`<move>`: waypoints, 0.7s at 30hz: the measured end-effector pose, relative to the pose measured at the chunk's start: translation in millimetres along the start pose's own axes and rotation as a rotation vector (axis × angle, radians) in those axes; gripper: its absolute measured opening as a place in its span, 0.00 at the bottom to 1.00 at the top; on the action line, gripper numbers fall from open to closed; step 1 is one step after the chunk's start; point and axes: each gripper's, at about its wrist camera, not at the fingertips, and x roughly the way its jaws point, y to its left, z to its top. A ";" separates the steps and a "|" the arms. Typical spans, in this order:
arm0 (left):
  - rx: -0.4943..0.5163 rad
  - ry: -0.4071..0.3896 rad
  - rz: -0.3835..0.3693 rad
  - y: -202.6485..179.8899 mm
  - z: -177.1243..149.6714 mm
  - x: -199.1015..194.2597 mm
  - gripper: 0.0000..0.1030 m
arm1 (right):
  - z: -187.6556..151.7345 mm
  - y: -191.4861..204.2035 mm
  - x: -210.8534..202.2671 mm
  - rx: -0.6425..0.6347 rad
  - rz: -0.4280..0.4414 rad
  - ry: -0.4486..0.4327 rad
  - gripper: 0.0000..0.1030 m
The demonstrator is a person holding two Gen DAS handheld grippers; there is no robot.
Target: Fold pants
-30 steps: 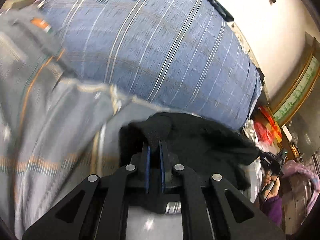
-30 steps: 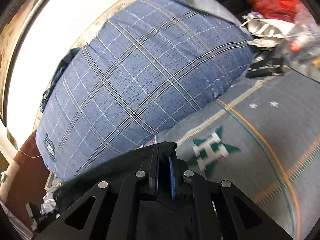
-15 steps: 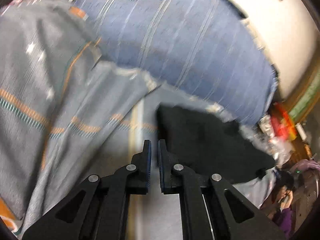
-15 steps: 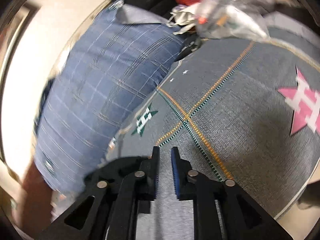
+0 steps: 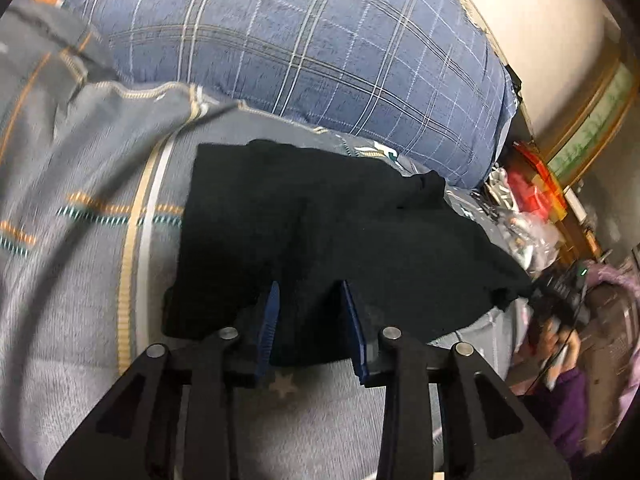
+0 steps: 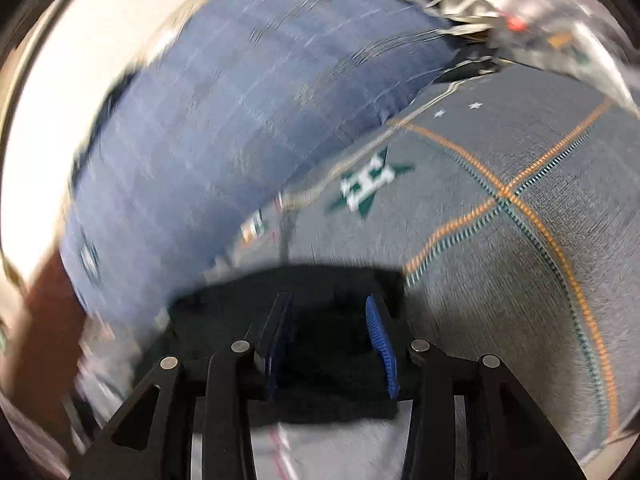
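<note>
Bed covered by grey woven blanket (image 5: 80, 248) with orange-teal stripes; on it lie folded black pants (image 5: 320, 216) and a large blue plaid pillow (image 5: 304, 48)

Motion blur smears the plaid pillow (image 6: 248, 112) and clutter (image 6: 500, 4) behind it

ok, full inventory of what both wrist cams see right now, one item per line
pants: 1, black, lying on the bedspread, near edge between both grippers' fingers
bedspread: 1, grey with orange and teal stripes and star motifs, under the pants
pillow: 1, blue plaid, behind the pants against the wall
clutter: several, red and silvery, too blurred to identify, right of the pillow
wall: 1, cream, behind the pillow
person's hand: 1, purple sleeve, far right edge of left view
left gripper: 1, black with blue pads, jaws just opened, over the pants
right gripper: 1, same, jaws just opened, over the pants
</note>
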 end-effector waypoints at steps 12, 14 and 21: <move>-0.025 0.035 -0.012 7.3 -0.6 -1.2 0.20 | -11.5 -15.7 -17.1 -0.009 -0.003 0.046 0.43; -0.028 0.034 -0.013 7.5 -0.6 -0.8 0.20 | 2.4 -27.8 -9.3 0.081 0.001 0.040 0.43; -0.034 0.034 -0.014 7.7 0.0 -1.2 0.20 | 21.4 -40.6 30.1 0.150 0.003 0.086 0.47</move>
